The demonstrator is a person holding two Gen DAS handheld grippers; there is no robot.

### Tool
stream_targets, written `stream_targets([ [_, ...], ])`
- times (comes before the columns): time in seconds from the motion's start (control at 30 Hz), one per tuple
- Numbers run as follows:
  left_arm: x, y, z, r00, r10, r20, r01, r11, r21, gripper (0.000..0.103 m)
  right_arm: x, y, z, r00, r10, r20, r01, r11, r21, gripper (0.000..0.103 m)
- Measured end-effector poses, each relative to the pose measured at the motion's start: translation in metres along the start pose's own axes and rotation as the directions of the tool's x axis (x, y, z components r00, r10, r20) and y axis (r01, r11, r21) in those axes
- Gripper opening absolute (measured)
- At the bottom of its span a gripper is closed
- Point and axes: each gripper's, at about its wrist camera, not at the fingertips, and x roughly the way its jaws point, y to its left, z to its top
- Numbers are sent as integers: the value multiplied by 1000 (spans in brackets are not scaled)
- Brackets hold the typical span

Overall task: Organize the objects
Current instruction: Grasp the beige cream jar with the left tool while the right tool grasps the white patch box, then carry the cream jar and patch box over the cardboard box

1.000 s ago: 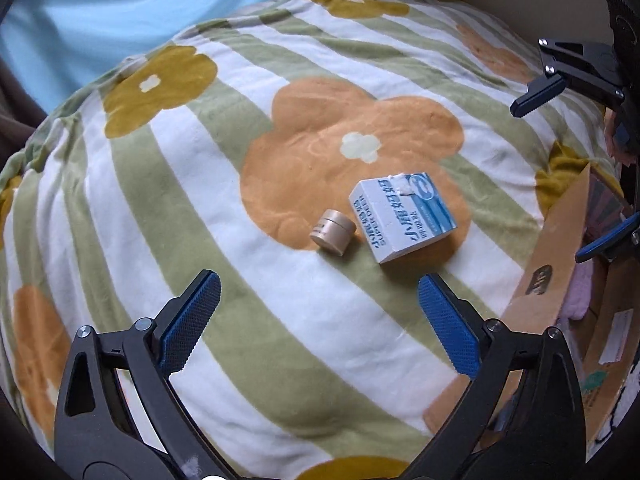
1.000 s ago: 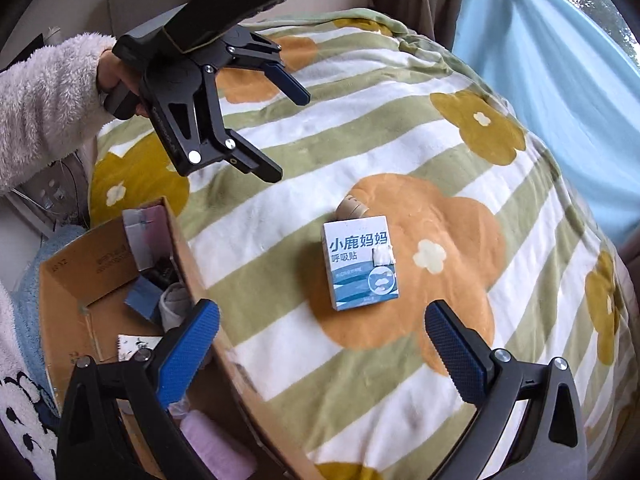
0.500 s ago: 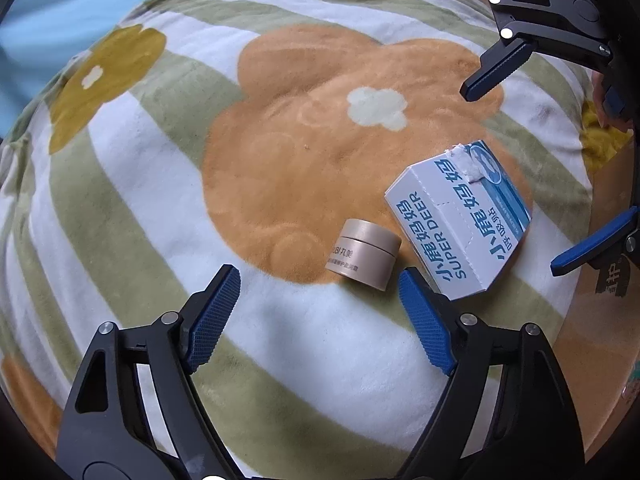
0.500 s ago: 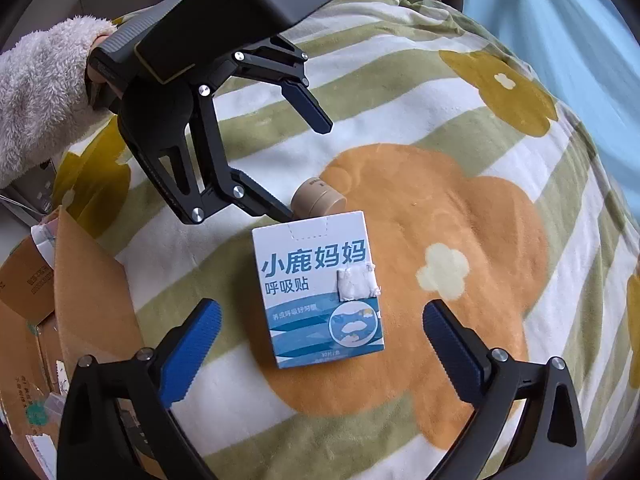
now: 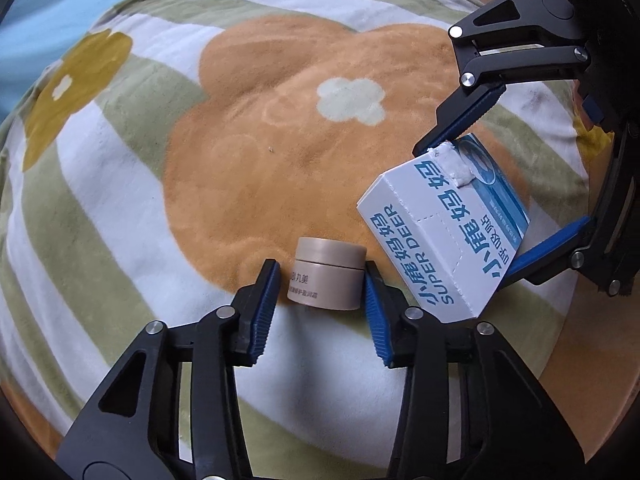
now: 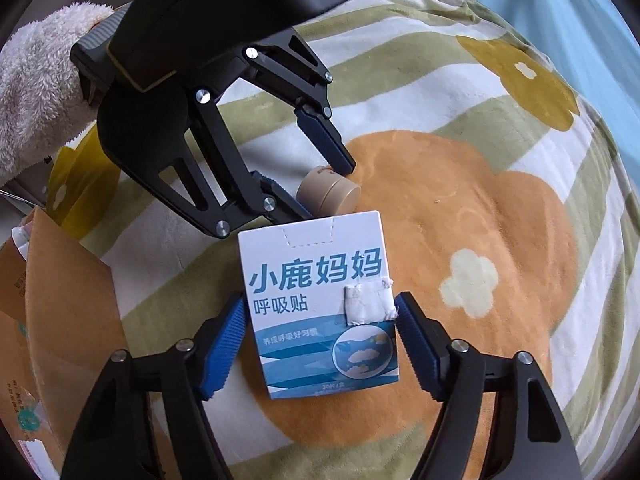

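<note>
Beige jar [image 5: 327, 276] sits on a flowered blanket [image 5: 120, 200], the left gripper [image 5: 320, 280] closed against its sides; a white-and-blue box [image 5: 444, 236] lies just beside it. From the right wrist, the right gripper [image 6: 320, 320] clamps that box, a cardboard carton [image 6: 60, 300] nearby.

light: soft daylight, even | shadows: faint | focus: mostly sharp | edges: fisheye-bent, dark vignette
</note>
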Motion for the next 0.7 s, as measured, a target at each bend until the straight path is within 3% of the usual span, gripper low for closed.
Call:
stream_targets([
  [0.27, -7, 1, 1, 1000, 7, 10, -7, 1000, -29, 32, 2, -3, 1, 1000, 1, -1, -1, 1000, 3, 64],
  [0.7, -57, -10, -1, 997, 53, 48, -51, 998, -42, 32, -29, 13, 4, 999, -41, 8, 41, 999, -15, 64],
])
